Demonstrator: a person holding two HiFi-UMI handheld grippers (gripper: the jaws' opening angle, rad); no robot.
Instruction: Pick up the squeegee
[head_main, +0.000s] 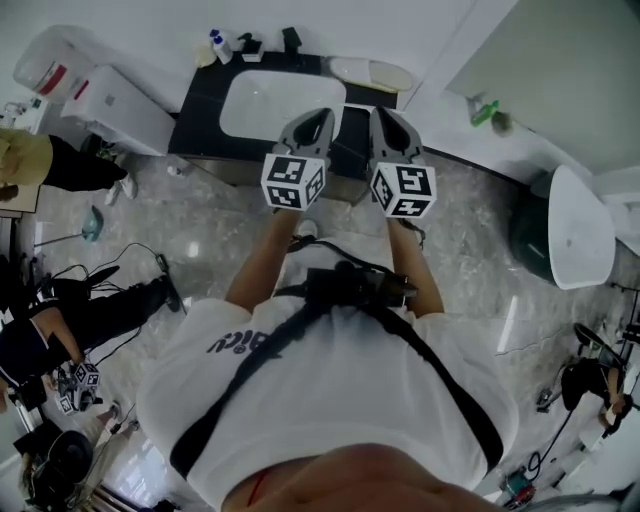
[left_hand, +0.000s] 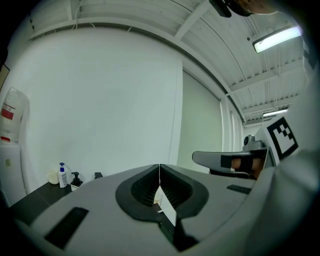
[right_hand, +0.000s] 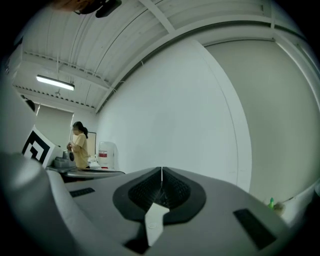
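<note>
The left gripper (head_main: 318, 118) and the right gripper (head_main: 386, 116) are side by side and level over the near edge of the dark counter (head_main: 200, 105). Each has its jaws pressed together on nothing. I cannot pick out the squeegee with certainty. It may be the small dark object (head_main: 291, 39) at the counter's far edge, beyond the basin (head_main: 280, 100), but that object is too small to show its long axis or which way it points. A squeegee is probably light, with a stiff handle and a soft rubber blade, so the handle is the place to grip.
</note>
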